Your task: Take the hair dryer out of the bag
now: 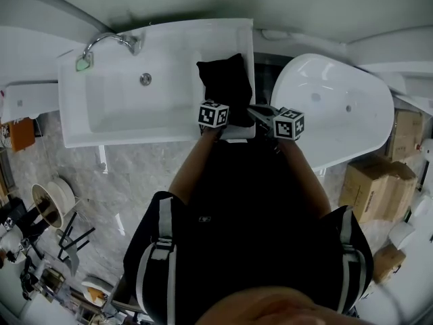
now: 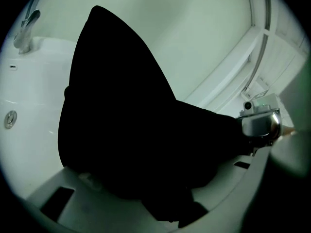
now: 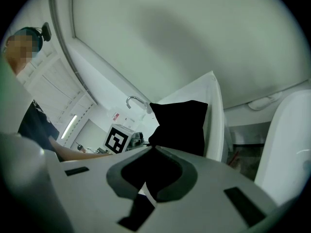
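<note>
**A:** What's the bag (image 1: 226, 87) at the sink's right end made of?
**B:** Black cloth. It's matt and soft-looking, with no shine anywhere.
**A:** And the sink (image 1: 122, 137) itself?
**B:** White, smooth and glossy, like glazed ceramic or acrylic. The tap (image 1: 111, 37) on its back rim is polished metal, chrome-bright.
**A:** What about right of the sink?
**B:** A bathtub (image 1: 338, 114) with the same glossy white shell. Past that are boxes (image 1: 375, 181) of plain brown cardboard, matt.
**A:** And in front of the sink?
**B:** The floor (image 1: 135, 175) is smooth grey tile with a veined, stone-like look.
</note>
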{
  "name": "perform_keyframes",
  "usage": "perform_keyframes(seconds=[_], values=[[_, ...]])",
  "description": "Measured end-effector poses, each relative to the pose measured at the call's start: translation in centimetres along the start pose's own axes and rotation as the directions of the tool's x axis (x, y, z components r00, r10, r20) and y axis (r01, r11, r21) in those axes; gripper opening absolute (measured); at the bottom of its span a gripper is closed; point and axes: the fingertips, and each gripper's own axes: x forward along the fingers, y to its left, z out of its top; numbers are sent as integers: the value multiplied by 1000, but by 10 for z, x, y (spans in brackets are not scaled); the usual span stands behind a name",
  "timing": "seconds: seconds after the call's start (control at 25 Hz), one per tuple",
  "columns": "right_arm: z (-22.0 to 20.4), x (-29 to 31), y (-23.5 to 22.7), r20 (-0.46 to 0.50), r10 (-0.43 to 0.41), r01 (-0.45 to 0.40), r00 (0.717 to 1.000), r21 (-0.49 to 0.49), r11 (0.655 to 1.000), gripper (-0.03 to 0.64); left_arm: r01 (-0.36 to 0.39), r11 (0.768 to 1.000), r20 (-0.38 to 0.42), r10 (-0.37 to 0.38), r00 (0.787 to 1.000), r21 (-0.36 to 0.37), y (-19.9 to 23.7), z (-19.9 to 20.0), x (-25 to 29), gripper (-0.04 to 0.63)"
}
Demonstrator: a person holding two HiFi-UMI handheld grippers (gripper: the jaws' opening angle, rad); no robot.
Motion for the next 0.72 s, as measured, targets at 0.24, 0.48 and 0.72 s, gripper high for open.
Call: perform_keyframes(seconds=[0.24,0.48,0.72], values=[[-3,2,9,-36,21,-23,999,-53,998,66,89,996,68,-88,994,-15,-7,3,-14,198],[0,-6,19,19,86,-85,996,-62,994,66,235,972,107,-235,966,15,-30,12,-41,198],[6,-23,67,-14,346,-344,938,-142,928,110,296,953,145,-302,942,66,-45,16,-74,198]])
